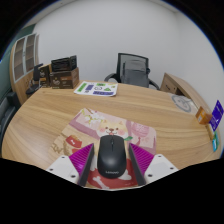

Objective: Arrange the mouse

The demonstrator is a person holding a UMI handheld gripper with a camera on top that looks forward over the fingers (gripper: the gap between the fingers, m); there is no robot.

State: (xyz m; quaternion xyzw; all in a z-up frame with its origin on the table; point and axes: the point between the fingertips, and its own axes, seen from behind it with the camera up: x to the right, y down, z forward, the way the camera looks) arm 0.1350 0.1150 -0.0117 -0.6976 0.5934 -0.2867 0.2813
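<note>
A black mouse (110, 158) lies lengthwise between my fingers, over the near end of a pink cartoon-print mouse mat (100, 125) on the wooden table (50, 110). My gripper (112, 148) is shut on the mouse: both magenta pads press on its sides near its widest part. I cannot tell whether the mouse rests on the mat or hangs just above it. Its rear end is hidden below the view.
A green and white leaflet (97, 89) lies at the table's far edge, with a black office chair (132, 68) behind it. A blue box (214, 113) and small items (183, 102) sit at the right. A shelf (25, 55) stands at the far left.
</note>
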